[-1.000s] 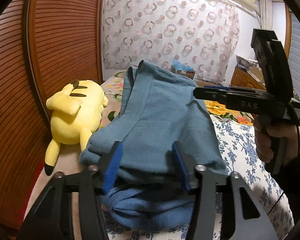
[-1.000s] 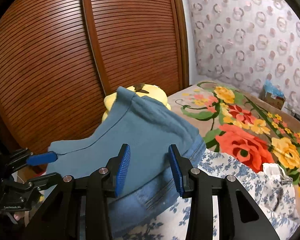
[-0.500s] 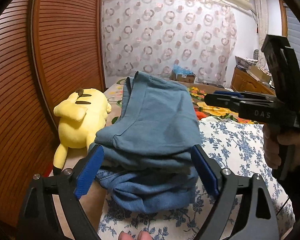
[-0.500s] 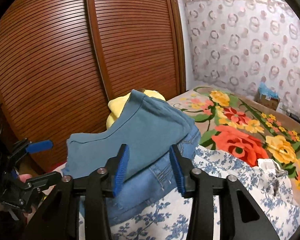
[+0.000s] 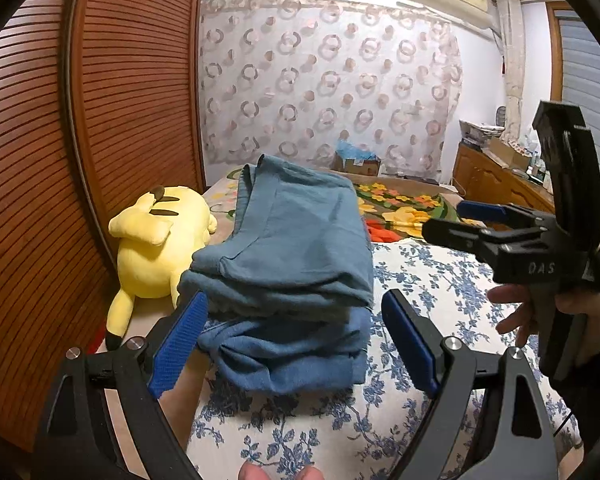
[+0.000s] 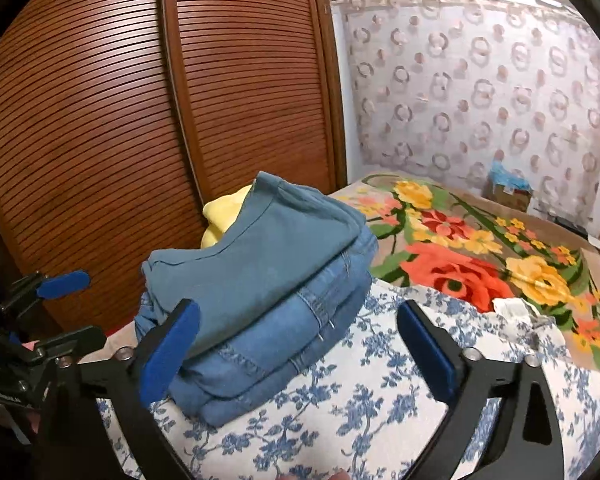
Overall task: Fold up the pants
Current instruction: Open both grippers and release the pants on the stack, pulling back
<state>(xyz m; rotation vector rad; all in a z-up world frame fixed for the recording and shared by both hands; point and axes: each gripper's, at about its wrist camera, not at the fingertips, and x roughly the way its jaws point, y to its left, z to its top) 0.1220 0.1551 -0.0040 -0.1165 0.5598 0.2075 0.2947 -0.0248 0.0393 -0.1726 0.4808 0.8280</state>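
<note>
Both your left tool (image 5: 294, 342) and right tool (image 6: 296, 348) have just spread wide and let go of the folded blue denim pants (image 5: 288, 280), now stacked beside the yellow plush toy (image 5: 156, 248) on the floral-sheeted bed (image 5: 428, 288), so the fold looks finished.

We see the plush toy (image 6: 224, 220) only as a yellow sliver behind the folded pants (image 6: 260, 280) near the bed's (image 6: 340, 420) wardrobe-side edge. The pants' lower layers lie hidden beneath the top fold. The picture's left edge crops the left gripper (image 6: 56, 308). Items on the distant cabinet (image 5: 496, 176) are too small for us to identify.
</note>
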